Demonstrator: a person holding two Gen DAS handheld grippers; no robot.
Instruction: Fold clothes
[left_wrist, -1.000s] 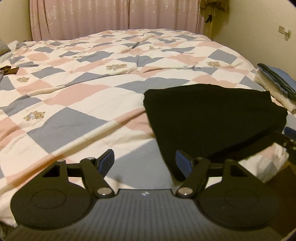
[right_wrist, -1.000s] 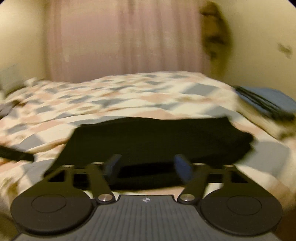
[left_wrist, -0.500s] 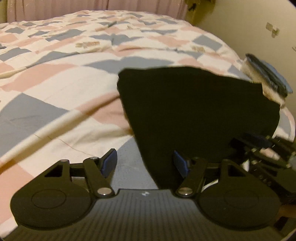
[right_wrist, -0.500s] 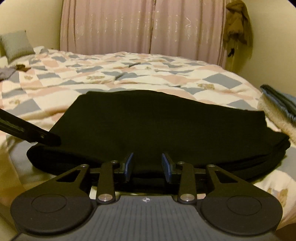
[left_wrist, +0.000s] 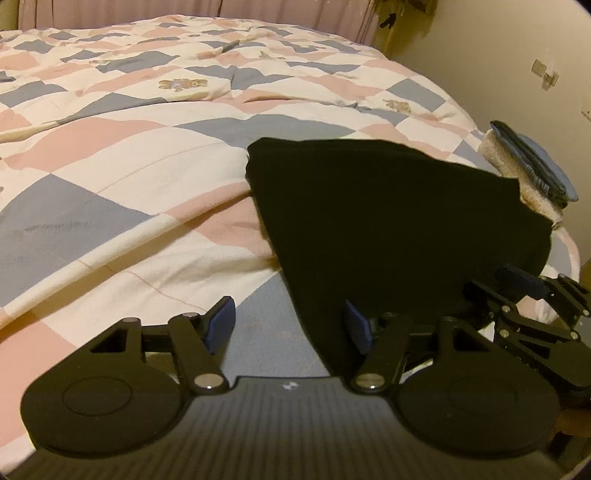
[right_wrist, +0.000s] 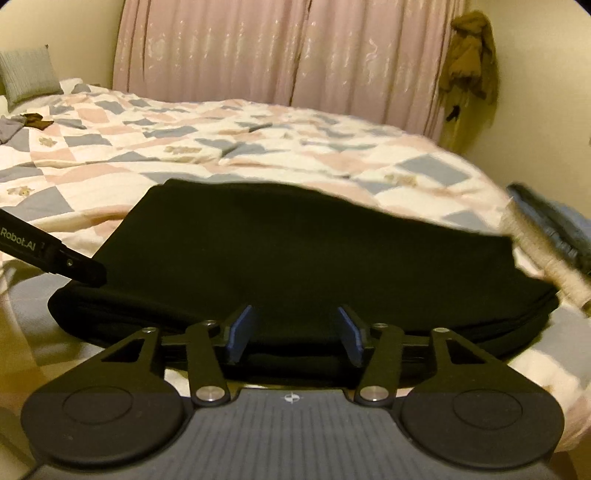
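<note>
The black knit garment (right_wrist: 303, 258), folded flat in several layers, lies at the near edge of the pink-and-grey checked quilt (left_wrist: 129, 155), lower centre of frame. Both grippers, left (left_wrist: 290, 326) and right (right_wrist: 293, 338), stand released at its hem. Any grasp should catch all layers evenly.

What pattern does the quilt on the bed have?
The quilt has pink, grey-blue and cream diamond patches; the left wrist view shows it best.

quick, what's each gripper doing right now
Left gripper: open, holding nothing, at the corner of the black garment.
Right gripper: open, holding nothing, tongs either side of the garment's near edge.
</note>
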